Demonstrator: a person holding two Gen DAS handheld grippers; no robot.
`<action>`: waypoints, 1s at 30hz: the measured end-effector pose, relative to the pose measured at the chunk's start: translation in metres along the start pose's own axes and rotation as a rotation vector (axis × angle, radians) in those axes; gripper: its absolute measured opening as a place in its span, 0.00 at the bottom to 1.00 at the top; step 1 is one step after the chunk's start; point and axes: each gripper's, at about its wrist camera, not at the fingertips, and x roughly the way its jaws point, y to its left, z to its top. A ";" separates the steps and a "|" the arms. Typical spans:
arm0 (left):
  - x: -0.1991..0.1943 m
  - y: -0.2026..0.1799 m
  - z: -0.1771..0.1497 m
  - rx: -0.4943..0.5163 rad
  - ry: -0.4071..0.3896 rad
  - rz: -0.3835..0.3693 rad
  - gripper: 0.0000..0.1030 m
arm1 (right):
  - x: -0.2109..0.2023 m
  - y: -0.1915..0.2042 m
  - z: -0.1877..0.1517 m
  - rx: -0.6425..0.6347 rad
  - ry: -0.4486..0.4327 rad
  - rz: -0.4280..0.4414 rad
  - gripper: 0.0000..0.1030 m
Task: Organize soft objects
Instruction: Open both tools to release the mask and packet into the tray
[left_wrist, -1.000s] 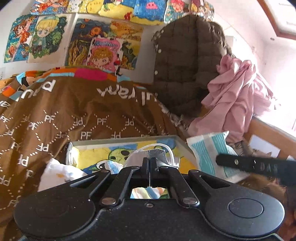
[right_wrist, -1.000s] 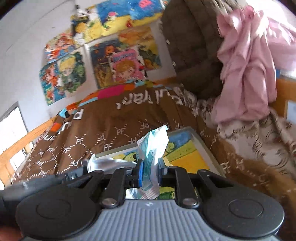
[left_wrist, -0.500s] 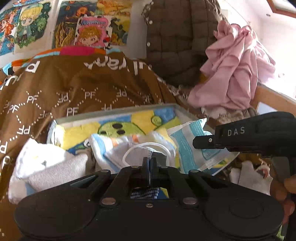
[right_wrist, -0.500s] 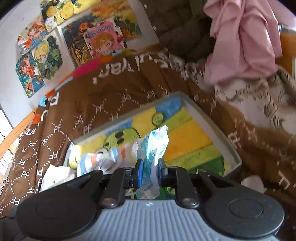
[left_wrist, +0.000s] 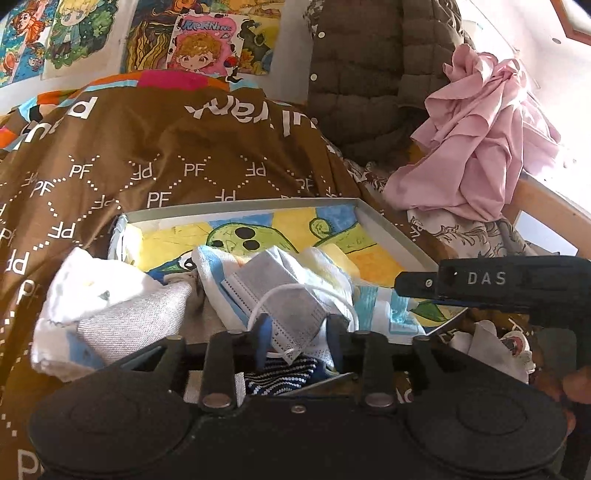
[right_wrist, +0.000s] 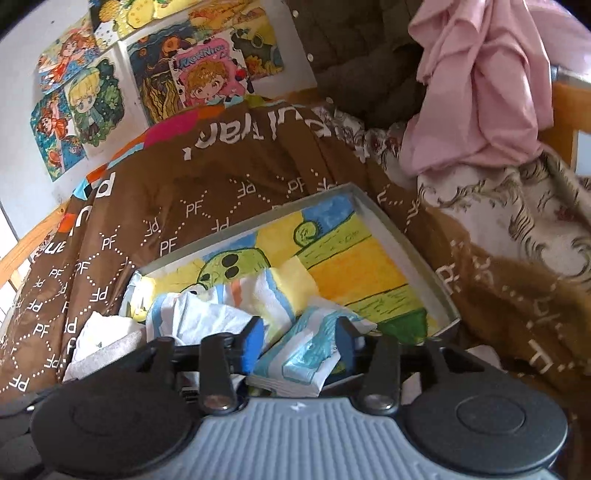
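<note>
Left wrist view: left gripper (left_wrist: 298, 332) points level toward the far wall, low over the near edge of a shallow tray (left_wrist: 391, 236) lying on a brown blanket (left_wrist: 155, 158). Its jaws stand moderately apart, with a grey face mask (left_wrist: 280, 291) lying loose between them, touching neither pad clearly; the mask rests on a heap of white and blue cloths (left_wrist: 214, 269) in the near left part of the tray. A white and grey cloth (left_wrist: 107, 306) lies over the tray's left rim. At right the other gripper's black finger (left_wrist: 491, 280) reaches in from the right, just above the tray's near right corner.

Right wrist view: right gripper (right_wrist: 297, 343) tilts downward over the tray's (right_wrist: 410, 251) near edge, jaws spread wide. A teal and white tissue pack (right_wrist: 314, 350) lies between the pads (right_wrist: 253, 341) on the tray floor, not pinched. Striped cloths (right_wrist: 229, 310) are piled just left of it. A pink garment (right_wrist: 480, 92) hangs far right.
</note>
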 end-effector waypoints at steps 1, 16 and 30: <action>-0.003 -0.001 0.001 -0.002 0.000 0.002 0.39 | -0.005 0.001 0.000 -0.008 -0.007 -0.003 0.51; -0.103 -0.016 0.018 -0.042 -0.198 0.025 0.83 | -0.125 0.020 0.005 -0.189 -0.252 -0.014 0.79; -0.213 -0.038 -0.012 -0.023 -0.337 0.062 0.99 | -0.229 0.028 -0.043 -0.214 -0.326 0.009 0.97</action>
